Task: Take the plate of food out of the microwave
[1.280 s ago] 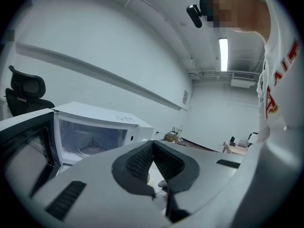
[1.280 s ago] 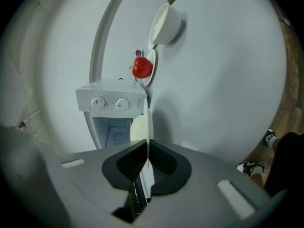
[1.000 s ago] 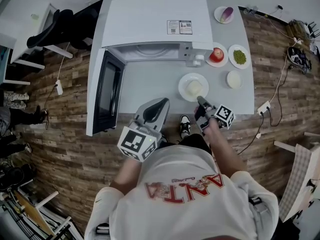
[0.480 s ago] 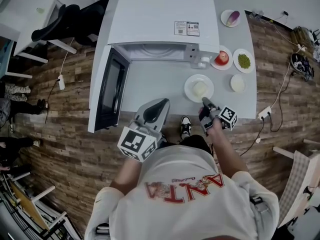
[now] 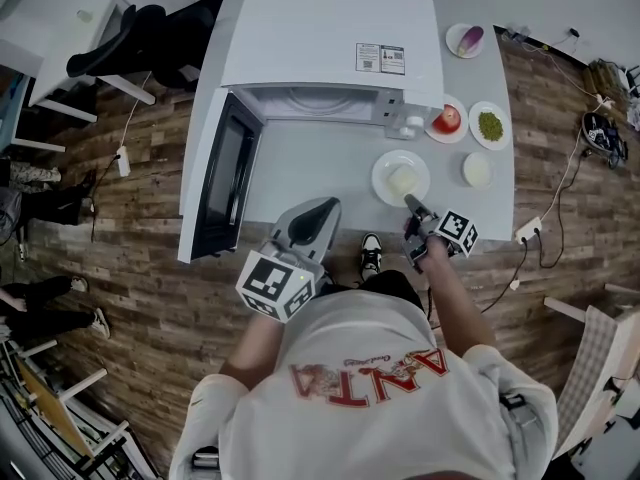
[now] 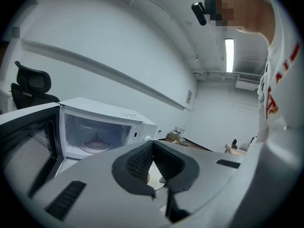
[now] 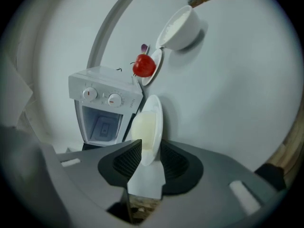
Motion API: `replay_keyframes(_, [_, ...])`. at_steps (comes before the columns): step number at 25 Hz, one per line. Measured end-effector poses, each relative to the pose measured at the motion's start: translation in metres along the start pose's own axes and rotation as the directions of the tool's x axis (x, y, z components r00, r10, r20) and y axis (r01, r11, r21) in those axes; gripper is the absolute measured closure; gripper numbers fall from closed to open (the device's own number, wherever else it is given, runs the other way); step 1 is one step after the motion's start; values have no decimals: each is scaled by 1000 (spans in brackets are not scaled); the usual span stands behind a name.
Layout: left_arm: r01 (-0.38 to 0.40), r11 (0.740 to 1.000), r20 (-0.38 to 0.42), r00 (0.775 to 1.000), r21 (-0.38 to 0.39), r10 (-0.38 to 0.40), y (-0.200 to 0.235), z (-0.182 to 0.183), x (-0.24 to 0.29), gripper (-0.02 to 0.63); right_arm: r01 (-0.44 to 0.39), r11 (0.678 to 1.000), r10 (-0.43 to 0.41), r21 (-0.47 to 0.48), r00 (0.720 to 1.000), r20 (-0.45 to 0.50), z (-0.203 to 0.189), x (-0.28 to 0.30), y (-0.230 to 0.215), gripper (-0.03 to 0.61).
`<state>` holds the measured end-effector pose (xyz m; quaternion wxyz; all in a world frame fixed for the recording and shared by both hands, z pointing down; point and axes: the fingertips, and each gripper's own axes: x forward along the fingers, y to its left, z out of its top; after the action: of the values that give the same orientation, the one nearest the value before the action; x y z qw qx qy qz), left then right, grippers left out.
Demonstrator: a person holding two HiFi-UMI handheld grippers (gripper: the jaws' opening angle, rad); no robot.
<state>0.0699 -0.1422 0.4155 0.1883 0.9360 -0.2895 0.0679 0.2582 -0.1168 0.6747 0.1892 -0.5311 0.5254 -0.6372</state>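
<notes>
The white plate (image 5: 401, 179) with a pale block of food rests on the grey table in front of the open microwave (image 5: 320, 48). My right gripper (image 5: 413, 205) is at the plate's near rim. In the right gripper view the plate (image 7: 154, 120) has its rim between the jaws of the right gripper (image 7: 151, 147). The jaws are opening, and a small gap shows on each side of the rim. My left gripper (image 5: 322, 208) hovers over the table's front edge, shut and empty. In its own view the left gripper (image 6: 152, 146) has its pads together, and the microwave (image 6: 104, 127) shows only its bare turntable.
The microwave door (image 5: 222, 183) stands swung out to the left. Right of the microwave are a plate with a red apple (image 5: 446, 119), a plate of green food (image 5: 488, 124), a white bowl (image 5: 477, 170) and a plate with something purple (image 5: 468, 39). Cables lie on the floor at right.
The head view has shifted slightly. The plate and my right gripper keep their places on the table relative to each other, and my left gripper has not moved.
</notes>
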Motion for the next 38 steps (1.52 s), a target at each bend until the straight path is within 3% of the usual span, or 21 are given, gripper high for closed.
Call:
replay_keyframes(3, [-3, 1000, -3, 1000, -4, 3, 1, -1, -1, 604, 64, 982, -76, -176, 995, -63, -5, 1, 2, 486])
replay_keyframes(6, [-5, 1000, -5, 1000, -8, 5, 2, -2, -3, 604, 110, 926, -164, -362, 979, -122, -13, 3, 4, 468])
replay_keyframes(9, [-8, 1000, -9, 1000, -14, 8, 2, -4, -5, 604, 120, 856, -235, -504, 957, -172, -21, 3, 2, 433])
replay_keyframes(13, [-12, 1000, -12, 1000, -19, 12, 3, -6, -8, 604, 132, 726, -341, -675, 921, -187, -27, 2, -4, 408])
replay_keyframes(16, [-13, 1000, -13, 1000, -24, 12, 4, -6, -10, 604, 150, 648, -404, -747, 899, -170, -28, 1, -10, 400])
replay_keyframes(24, [-14, 999, -6, 1000, -34, 14, 8, -5, -14, 604, 174, 473, -533, -864, 837, -123, -30, -2, -21, 400])
replay_keyframes(27, [-17, 999, 5, 1000, -33, 18, 10, -2, -16, 604, 195, 433, -571, -880, 815, -100, -27, -8, -21, 506])
replay_keyframes(29, [-20, 999, 16, 1000, -33, 21, 12, 1, -18, 604, 197, 427, -558, -883, 826, -86, -23, -11, -11, 555])
replay_keyframes(32, [-27, 999, 33, 999, -26, 28, 17, 8, -22, 604, 184, 432, -488, -883, 871, -57, -16, -12, 18, 575])
replay_keyframes(38, [-60, 998, 80, 995, -3, 60, 30, 24, -30, 604, 99, 445, -246, -890, 969, -15, -4, -12, 109, 575])
